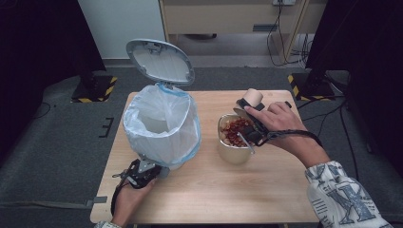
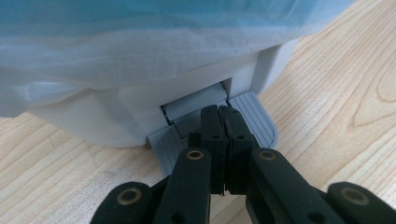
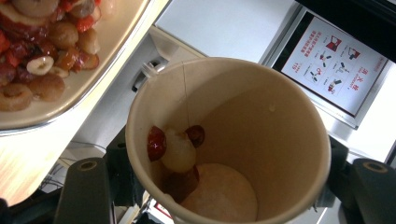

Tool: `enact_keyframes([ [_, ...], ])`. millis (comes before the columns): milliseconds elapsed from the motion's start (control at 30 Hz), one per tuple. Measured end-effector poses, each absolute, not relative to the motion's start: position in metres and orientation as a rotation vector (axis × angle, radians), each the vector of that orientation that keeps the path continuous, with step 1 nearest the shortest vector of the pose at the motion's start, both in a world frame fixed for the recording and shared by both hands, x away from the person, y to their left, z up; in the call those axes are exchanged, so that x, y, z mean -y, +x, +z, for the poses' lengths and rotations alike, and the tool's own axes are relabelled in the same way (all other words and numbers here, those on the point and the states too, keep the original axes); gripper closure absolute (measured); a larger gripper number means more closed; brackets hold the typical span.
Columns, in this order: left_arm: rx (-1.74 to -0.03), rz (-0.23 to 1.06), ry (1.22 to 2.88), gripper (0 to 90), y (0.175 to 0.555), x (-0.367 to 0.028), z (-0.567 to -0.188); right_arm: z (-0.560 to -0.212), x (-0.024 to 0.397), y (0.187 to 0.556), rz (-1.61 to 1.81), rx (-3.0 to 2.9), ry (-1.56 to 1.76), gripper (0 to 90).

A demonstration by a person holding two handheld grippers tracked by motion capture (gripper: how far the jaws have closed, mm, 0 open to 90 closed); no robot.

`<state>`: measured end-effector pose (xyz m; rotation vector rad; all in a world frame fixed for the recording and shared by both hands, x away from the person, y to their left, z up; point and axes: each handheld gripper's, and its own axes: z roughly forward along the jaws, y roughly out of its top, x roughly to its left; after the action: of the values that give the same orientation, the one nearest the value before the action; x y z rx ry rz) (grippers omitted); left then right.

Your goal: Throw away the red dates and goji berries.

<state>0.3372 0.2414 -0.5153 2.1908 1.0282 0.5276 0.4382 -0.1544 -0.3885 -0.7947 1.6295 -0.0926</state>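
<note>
The pedal bin [image 1: 161,126] stands on the left half of the table [image 1: 209,190], lined with a pale bag, and its lid [image 1: 160,61] is raised. This part of the work looks done: the left gripper [image 2: 222,116] has its jaws pressed together with nothing between them, and its tips rest on the grey pedal [image 2: 254,123] at the foot of the bin, so the lid is probably kept up by this pressure.

To the right of the bin stands the bowl [image 1: 234,151], full of red and brown dried fruits. The right gripper [image 1: 251,110] holds the paper cup [image 3: 229,140] by its sides and tilts it over the bowl, with the mouth toward the camera. The emptying seems nearly finished, but a few pieces [image 3: 175,148] cling to the inner wall of the cup. What is left, most likely, is to shake them out and then carry the cup to the open bin, which is near but not touching it.
</note>
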Motion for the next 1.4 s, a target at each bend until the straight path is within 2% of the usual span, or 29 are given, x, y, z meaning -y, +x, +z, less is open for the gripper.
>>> enact_keyframes([
  [200,-1.043,0.521,2.178,88.2,0.337,-0.241,-0.516,-0.384,0.145,0.426,-0.058,-1.619,-0.808,31.0],
  [333,-1.043,0.518,2.178,87.9,0.336,-0.242,-0.516,-0.386,0.152,0.437,-0.122,-1.619,-0.803,30.9],
  [567,-1.042,0.517,2.177,87.9,0.336,-0.242,-0.516,-0.4,0.156,0.434,-0.175,-1.591,-0.839,31.0],
  [1400,-1.042,0.521,2.178,87.9,0.336,-0.241,-0.516,-0.399,0.144,0.432,-0.286,-1.519,-0.908,31.1],
])
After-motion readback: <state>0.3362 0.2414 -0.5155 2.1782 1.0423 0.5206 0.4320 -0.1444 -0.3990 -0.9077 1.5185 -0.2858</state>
